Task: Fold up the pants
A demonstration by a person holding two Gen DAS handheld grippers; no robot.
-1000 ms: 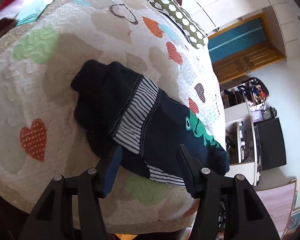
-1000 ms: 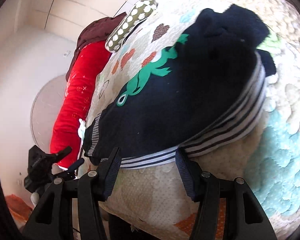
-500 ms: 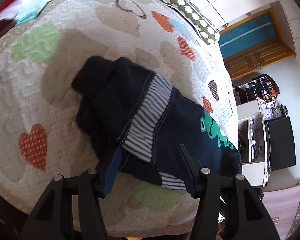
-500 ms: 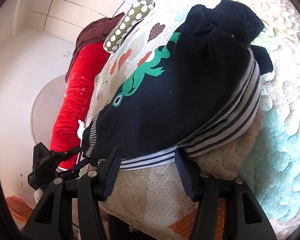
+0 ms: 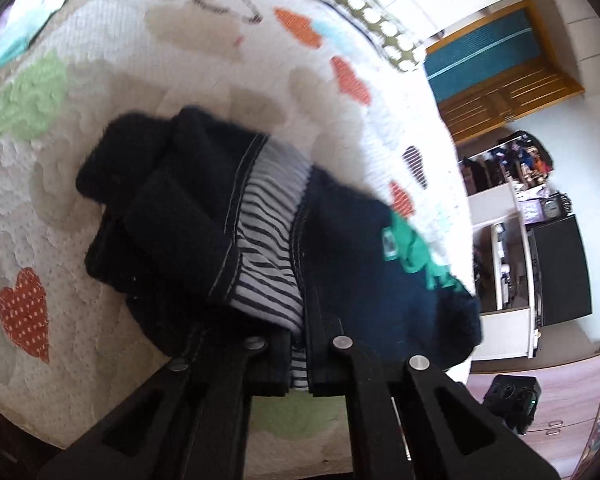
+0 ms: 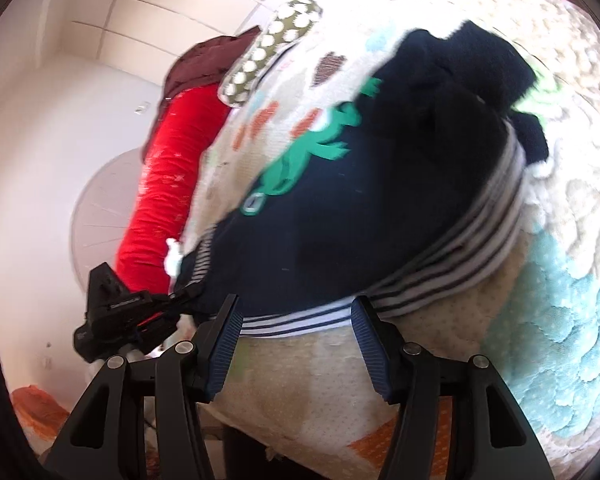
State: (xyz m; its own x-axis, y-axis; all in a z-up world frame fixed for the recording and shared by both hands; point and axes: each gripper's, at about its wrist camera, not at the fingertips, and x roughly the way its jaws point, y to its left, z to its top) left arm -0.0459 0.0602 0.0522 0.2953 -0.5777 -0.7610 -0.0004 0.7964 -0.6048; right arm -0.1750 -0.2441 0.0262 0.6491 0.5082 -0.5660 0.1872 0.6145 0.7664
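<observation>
Fingers first: your left gripper (image 5: 299, 364) is clamped tight on the pants (image 5: 228, 240), pinching the striped hem and dark fabric at the near edge, w/ cloth bunched between the black fingers (image 5: 324, 360). Your right gripper (image 6: 296, 344) has its jaws spread, blue-ribbed pads (image 6: 226, 344) on either side of a striped cuff (image 6: 296, 322); the cuff edge sits just at the tips, and you can't tell from this view if the pads touch it, but nothing is squeezed.

Pants lie crumpled on the quilt (image 5: 40, 200), just ahead of both grippers: one pair, navy, w/ striped lining turned out and one green animal print (image 6: 304, 152) on the upper leg. From the right wrist view, the left gripper (image 6: 128, 312) shows at the pants' left corner, biting that edge.

Quilt is pale w/ heart patches; approx. five orange/red hearts show in the left view. Beyond it: one green polka-dot pillow (image 5: 364, 12), one red bolster (image 6: 160, 184), one dark maroon cushion (image 6: 208, 60). Far bkgd in the left view has one wooden door (image 5: 496, 92) and a cluttered shelf unit (image 5: 516, 216).
</observation>
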